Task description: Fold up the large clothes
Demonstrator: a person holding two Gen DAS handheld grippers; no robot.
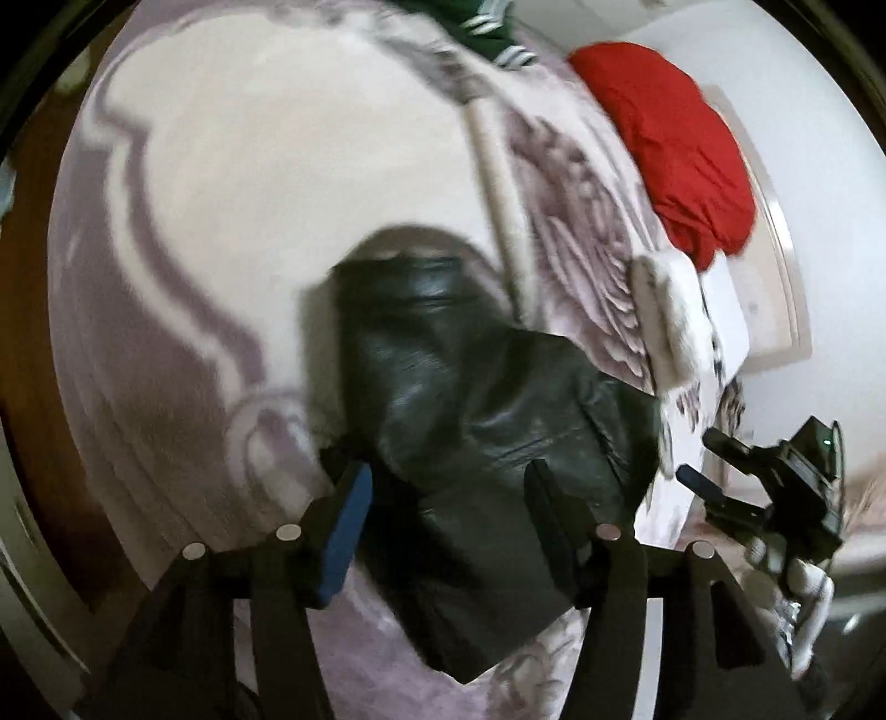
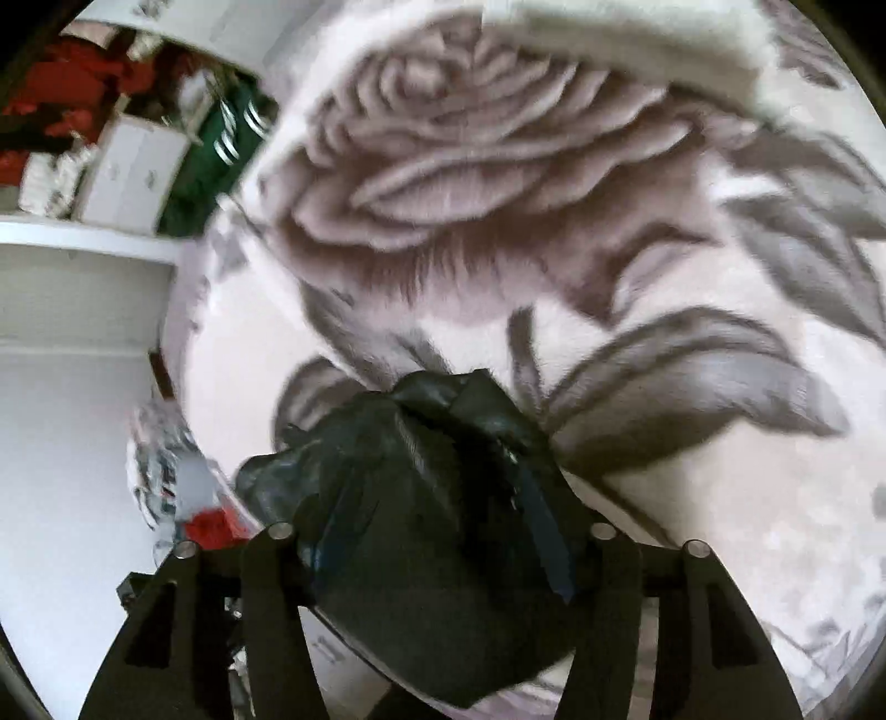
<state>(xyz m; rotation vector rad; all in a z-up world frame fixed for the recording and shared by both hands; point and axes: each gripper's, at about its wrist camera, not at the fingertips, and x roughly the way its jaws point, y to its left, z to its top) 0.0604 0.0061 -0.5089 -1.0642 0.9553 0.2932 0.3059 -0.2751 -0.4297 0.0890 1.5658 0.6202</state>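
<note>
A black leather jacket (image 1: 470, 421) lies on a pale bed blanket (image 1: 266, 183) with grey rose print. In the left wrist view my left gripper (image 1: 448, 493) hangs over its near end with the fingers apart, the jacket between and under them. My right gripper (image 1: 703, 471) shows at the right edge of that view, beside the jacket's right edge. In the right wrist view a bunched black part of the jacket (image 2: 421, 509) fills the space between the right gripper (image 2: 437, 515) fingers and hides the pads; the blanket's big rose (image 2: 470, 166) lies beyond.
A red garment (image 1: 675, 149) and a green striped garment (image 1: 487, 27) lie at the far side of the bed. A folded white fluffy item (image 1: 670, 321) sits near the red one. White drawers (image 2: 133, 171) and a white wall (image 2: 66, 443) stand beside the bed.
</note>
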